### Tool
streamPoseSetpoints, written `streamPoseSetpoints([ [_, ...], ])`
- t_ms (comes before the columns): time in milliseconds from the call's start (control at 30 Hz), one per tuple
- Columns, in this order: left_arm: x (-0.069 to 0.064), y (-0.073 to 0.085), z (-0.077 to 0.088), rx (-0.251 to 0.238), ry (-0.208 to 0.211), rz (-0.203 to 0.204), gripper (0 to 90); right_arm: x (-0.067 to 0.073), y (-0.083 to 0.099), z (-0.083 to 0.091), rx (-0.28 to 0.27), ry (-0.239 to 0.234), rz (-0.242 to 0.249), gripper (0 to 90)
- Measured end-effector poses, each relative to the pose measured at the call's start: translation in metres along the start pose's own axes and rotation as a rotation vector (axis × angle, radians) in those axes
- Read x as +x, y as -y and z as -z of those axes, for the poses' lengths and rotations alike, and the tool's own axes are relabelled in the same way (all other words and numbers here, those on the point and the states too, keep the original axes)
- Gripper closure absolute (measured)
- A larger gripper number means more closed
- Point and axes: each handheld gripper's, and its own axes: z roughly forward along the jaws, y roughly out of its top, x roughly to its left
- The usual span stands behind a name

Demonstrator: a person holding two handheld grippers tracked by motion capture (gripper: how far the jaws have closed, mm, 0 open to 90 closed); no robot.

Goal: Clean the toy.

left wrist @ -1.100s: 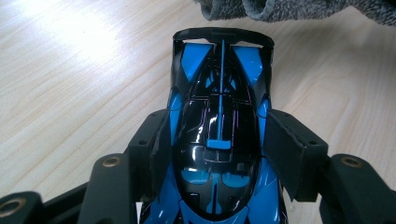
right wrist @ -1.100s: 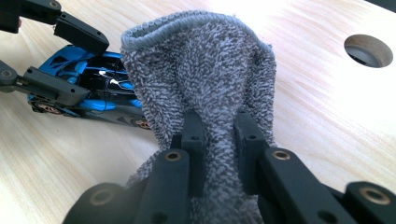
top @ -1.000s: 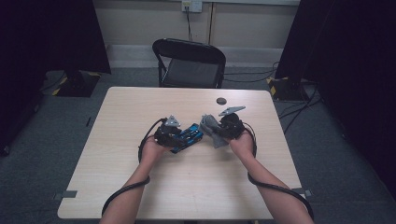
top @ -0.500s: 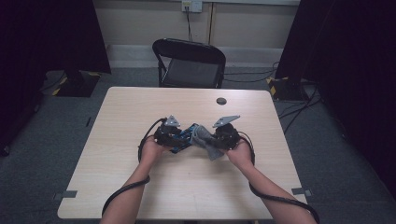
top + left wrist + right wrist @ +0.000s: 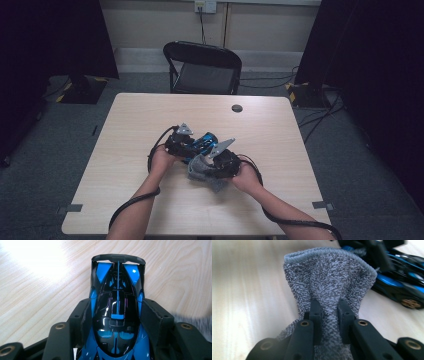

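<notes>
A pale wooden counter (image 5: 150, 200) stands before a black chair (image 5: 205, 67). From above, the left gripper (image 5: 192, 145) and right gripper (image 5: 212, 162) meet mid-counter. In the left gripper view, the fingers (image 5: 82, 315) grasp a blue toy car (image 5: 116, 315). In the right gripper view, the fingers (image 5: 315, 315) pinch a grey cloth (image 5: 329, 277), the car just right of it.

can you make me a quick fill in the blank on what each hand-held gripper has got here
1. The left hand-held gripper is shut on a blue and black toy ____.
2. The right hand-held gripper pinches a grey ____.
3. The table under them is made of light ____.
4. Behind the table stands a black folding ____.

Missing words: car; cloth; wood; chair
</notes>
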Motion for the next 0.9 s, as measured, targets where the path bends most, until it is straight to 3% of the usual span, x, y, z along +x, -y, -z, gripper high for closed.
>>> streamPoseSetpoints([
  [133, 0.0, 0.0, 0.0, 0.003, 0.0, -0.004, 42.9, 0.007, -0.004, -0.008, 0.005, -0.064, 0.047, 78.0],
  [333, 0.0, 0.002, 0.0, -0.008, -0.002, 0.002, 42.9, 0.007, -0.007, -0.022, 0.02, -0.086, 0.062, 78.0],
  [600, -0.002, 0.003, 0.001, -0.021, -0.01, 0.016, 43.0, -0.01, -0.01, -0.03, 0.037, -0.086, 0.015, 77.9],
  [900, -0.001, 0.005, 0.004, -0.006, -0.004, 0.018, 44.4, -0.031, -0.001, -0.022, 0.038, -0.037, -0.056, 77.8],
])
